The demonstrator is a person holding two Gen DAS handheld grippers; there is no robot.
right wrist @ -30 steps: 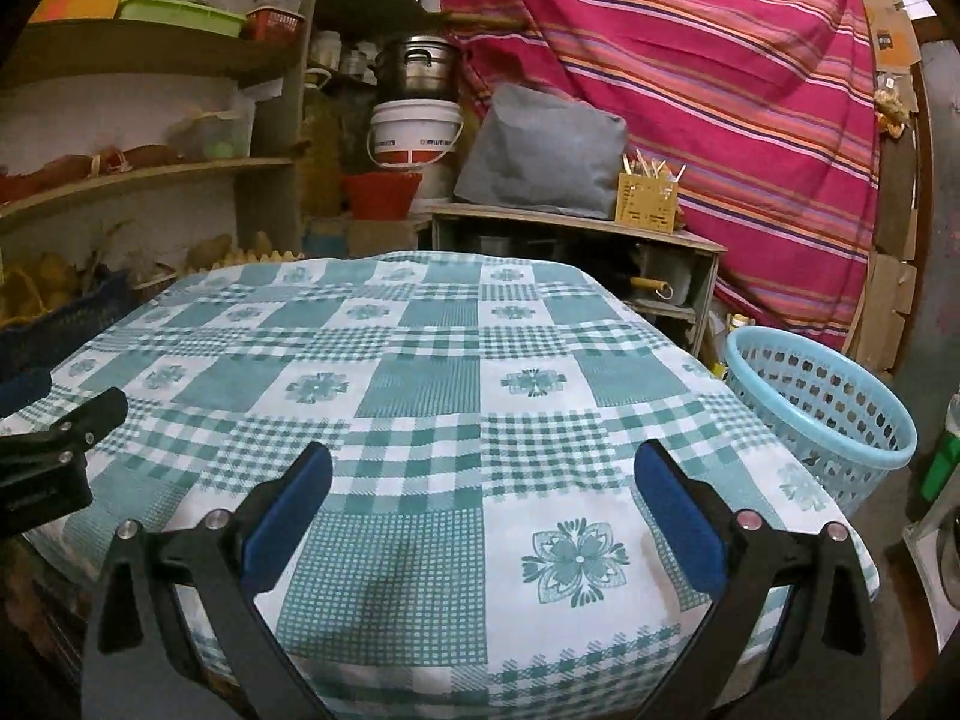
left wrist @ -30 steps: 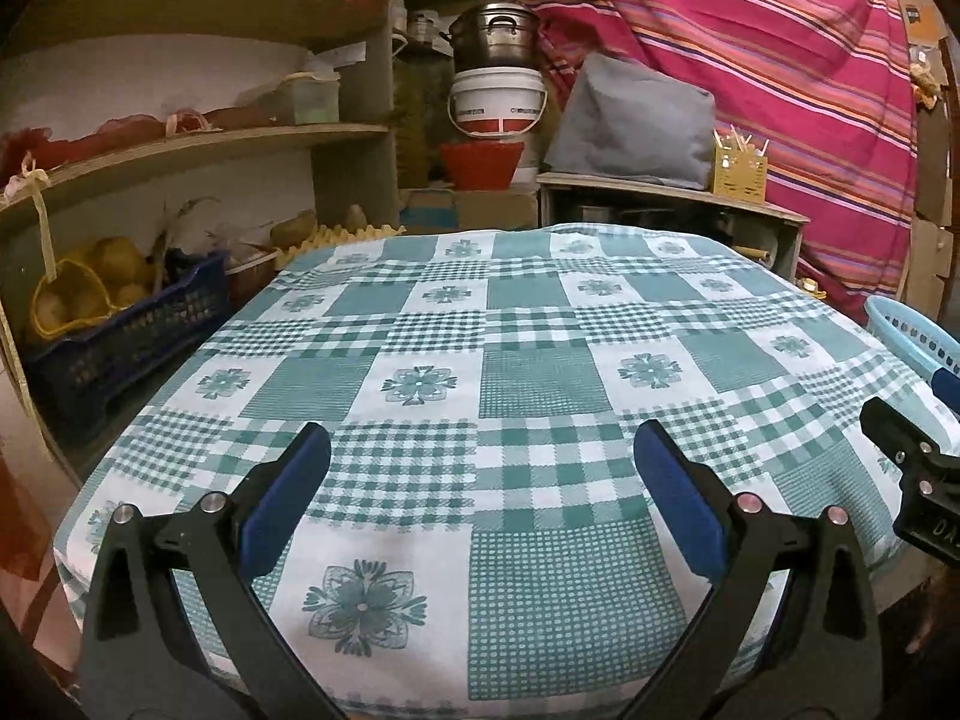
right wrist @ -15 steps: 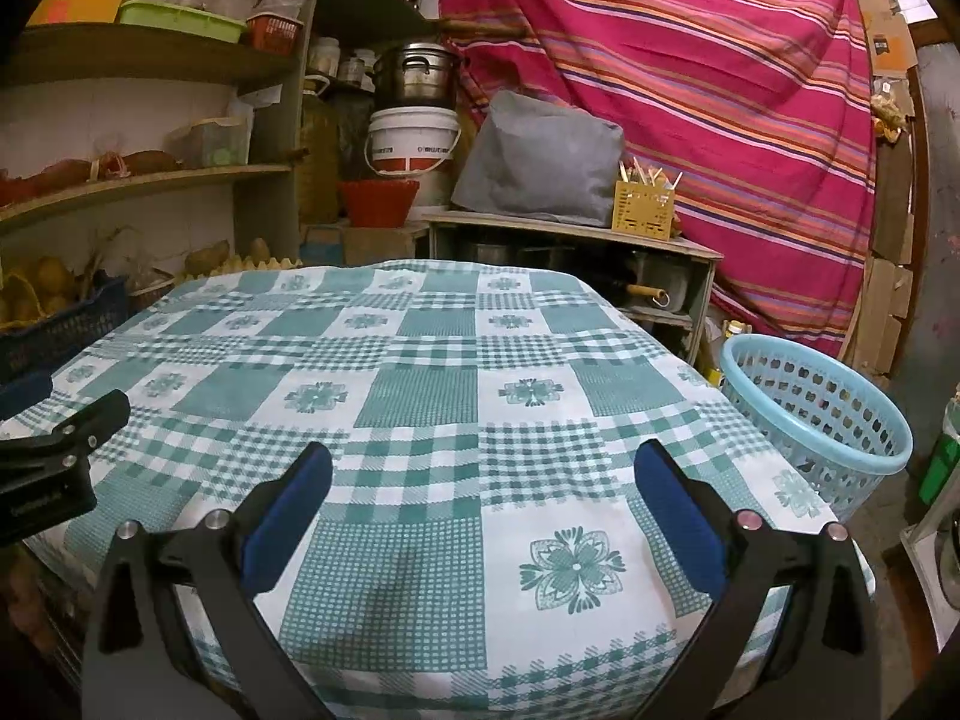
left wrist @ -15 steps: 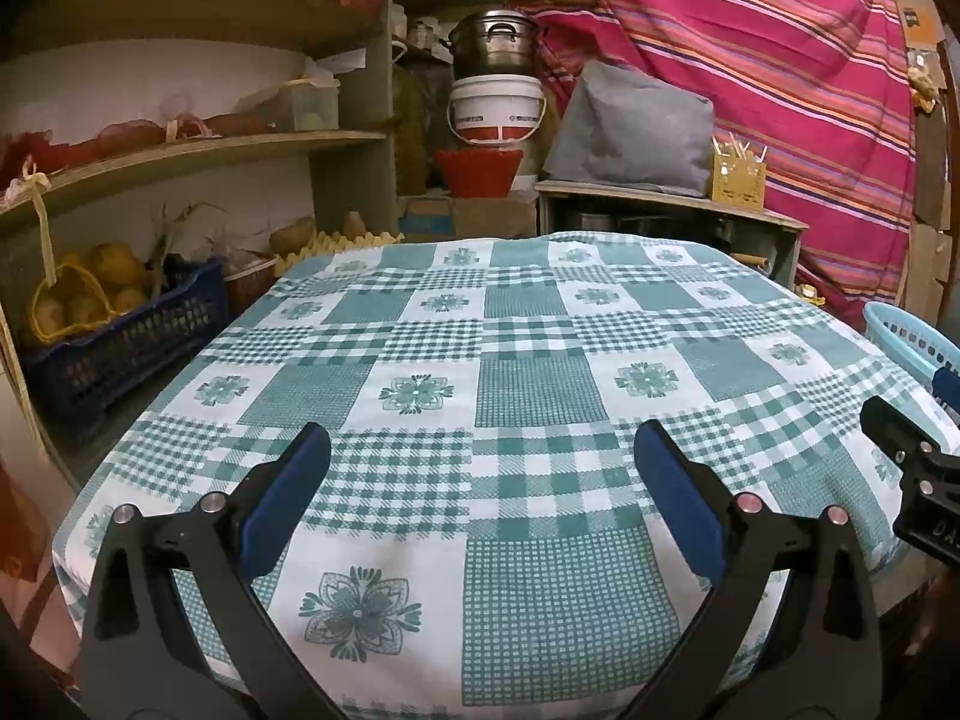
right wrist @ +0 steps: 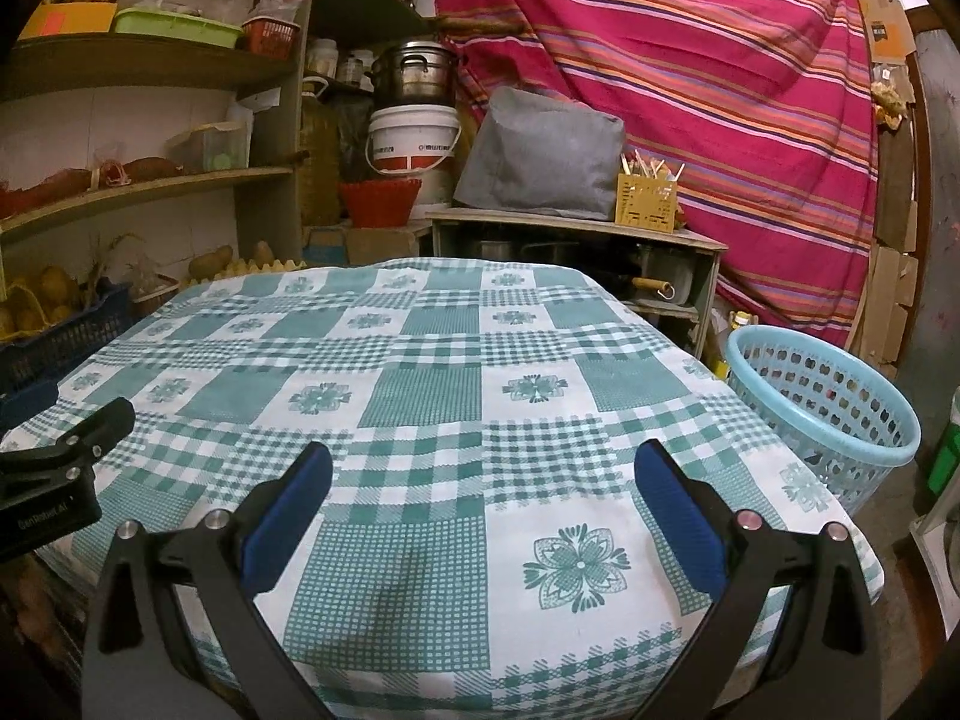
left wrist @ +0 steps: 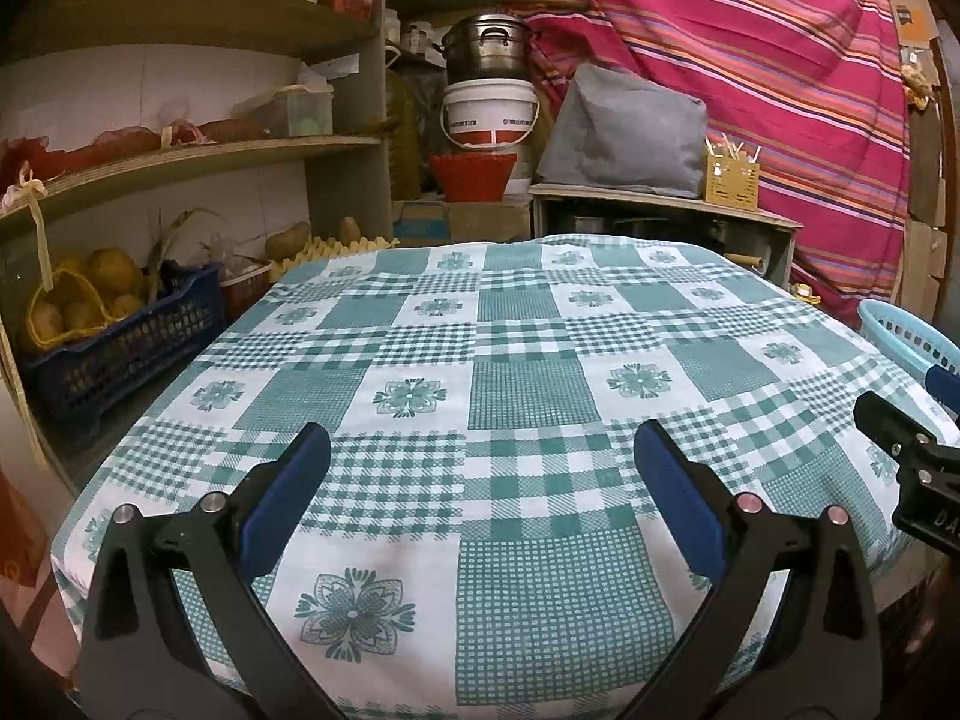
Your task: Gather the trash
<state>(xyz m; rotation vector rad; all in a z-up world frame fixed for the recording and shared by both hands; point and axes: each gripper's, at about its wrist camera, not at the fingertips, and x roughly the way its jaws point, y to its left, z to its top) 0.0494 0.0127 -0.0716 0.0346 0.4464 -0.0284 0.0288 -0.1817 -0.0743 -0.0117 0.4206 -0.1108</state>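
We found the room crowded with a striped magenta cloth (right wrist: pixel 690 90) hung across the back and wooden shelves (left wrist: pixel 180 162) of produce on the left, but the table itself carried nothing. Its green-and-white checked tablecloth (left wrist: pixel 510 372) lay smooth from edge to edge, and in neither wrist view could we see any trash on it. Over the last second both views had tilted up a little and drawn slightly back from the table, so more of the far shelving and the pale blue laundry-style basket (right wrist: pixel 822 396) came into sight; nothing on the cloth had shifted. The basket stood on the floor just beside the table's right edge, and through its perforated wall we could make out a few dark scraps inside, though not what they were. We took that to mean the collecting was finished or nearly so, with the trash already in the basket. Our left gripper (left wrist: pixel 480 468) hung over the near edge of the table with its jaws spread wide and nothing between them, and our right gripper (right wrist: pixel 483 474) did the same.
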